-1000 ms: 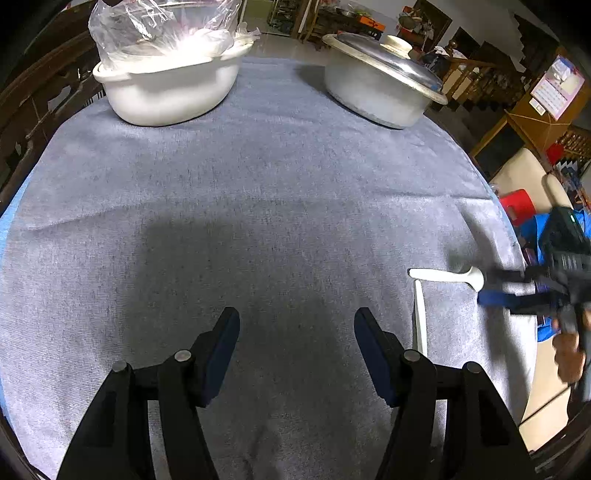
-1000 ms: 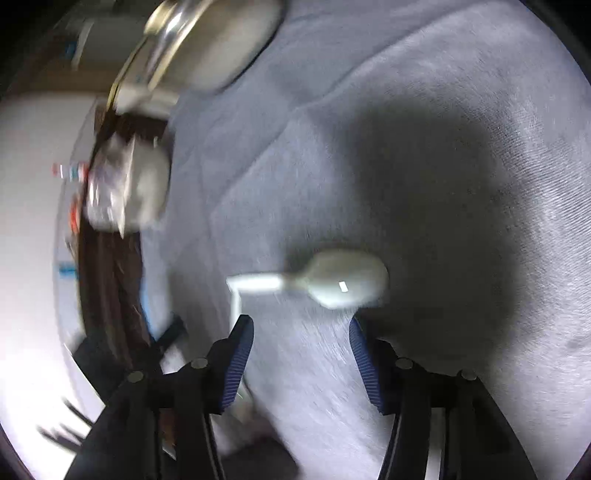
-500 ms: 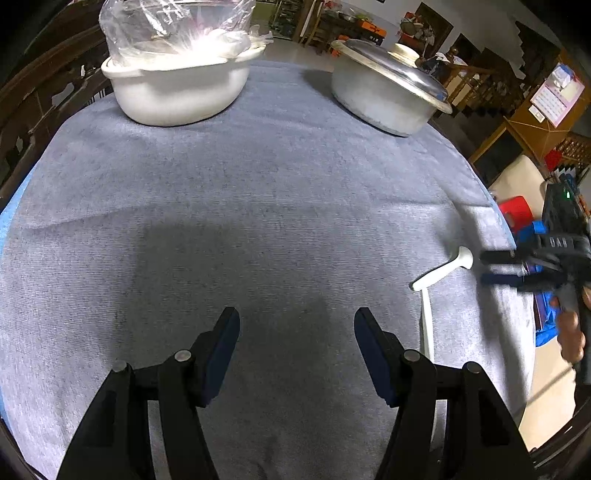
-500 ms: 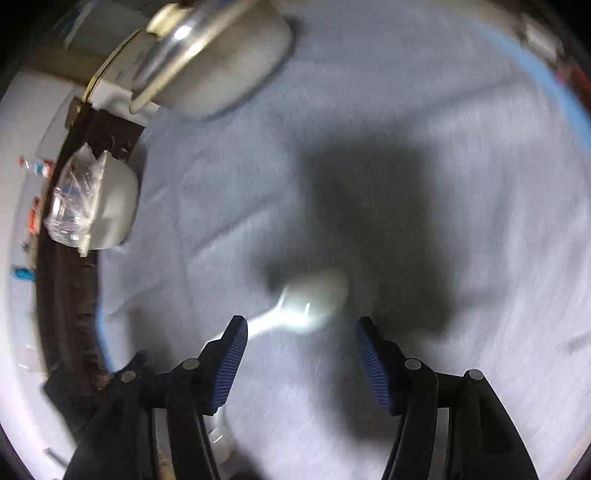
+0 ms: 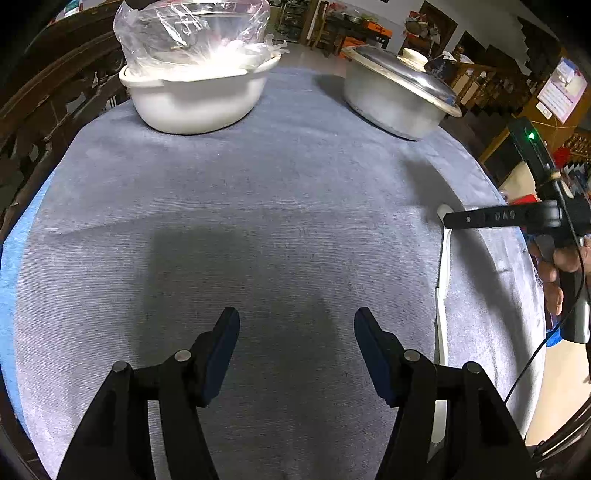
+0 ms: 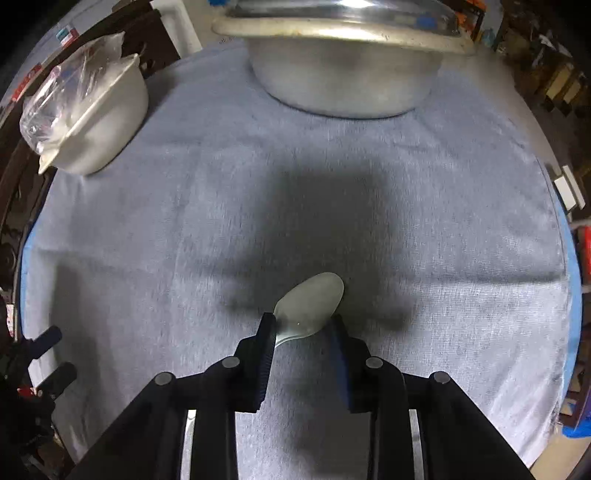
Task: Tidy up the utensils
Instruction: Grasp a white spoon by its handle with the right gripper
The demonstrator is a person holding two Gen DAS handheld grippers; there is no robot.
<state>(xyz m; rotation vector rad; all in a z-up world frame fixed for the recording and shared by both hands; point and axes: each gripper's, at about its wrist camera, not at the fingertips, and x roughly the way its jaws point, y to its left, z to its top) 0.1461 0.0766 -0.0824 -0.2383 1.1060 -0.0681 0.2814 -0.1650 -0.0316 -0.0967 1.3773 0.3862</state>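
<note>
White spoon [image 6: 309, 303] clamped at bowl base, bowl pointing forward over cloth.

Black right tool [image 6: 302, 332] with blue pads [image 6: 266, 345], silver screws.

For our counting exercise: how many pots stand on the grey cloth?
2: a white pot holding a plastic bag, far left, and a lidded metal pot, far right. None seems hidden.
</note>
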